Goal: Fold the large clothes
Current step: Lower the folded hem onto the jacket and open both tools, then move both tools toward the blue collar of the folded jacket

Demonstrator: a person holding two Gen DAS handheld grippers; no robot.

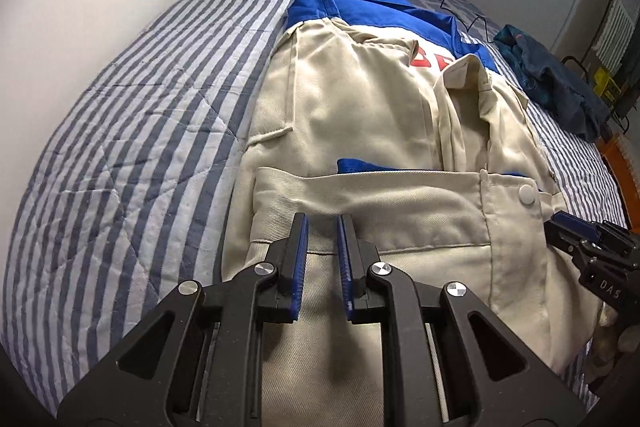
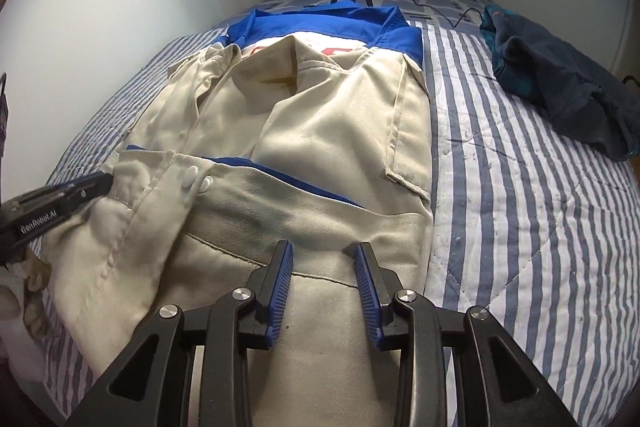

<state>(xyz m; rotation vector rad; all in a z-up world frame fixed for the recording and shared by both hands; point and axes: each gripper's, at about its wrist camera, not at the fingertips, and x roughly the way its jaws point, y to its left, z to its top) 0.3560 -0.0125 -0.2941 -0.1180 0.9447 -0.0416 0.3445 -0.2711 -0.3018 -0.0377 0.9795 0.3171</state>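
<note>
I have the jacket (image 1: 360,115) lying flat on the bed (image 1: 120,131), collar at the far end, both sleeves already laid inward over the chest, hem nearest me. My left claw (image 1: 322,227) hangs over the hem band near its left half, jaws narrow with only a slim gap and no cloth between the pads. My right claw (image 2: 323,255) hangs over the right half of the same band, jaws a little wider, also empty as far as I can see.

The step in hand, as I judge it, is taking the hem to fold it up toward the collar. To do it well I want both claws to bite the band at matching spots, catching every layer, not just the top one. The left jaws look too narrow for the thick band, so I would widen them first. Then lift evenly, keeping the hem edge straight, so the sleeves do not slide out. The dark cloth (image 2: 560,83) far right stays clear.
</note>
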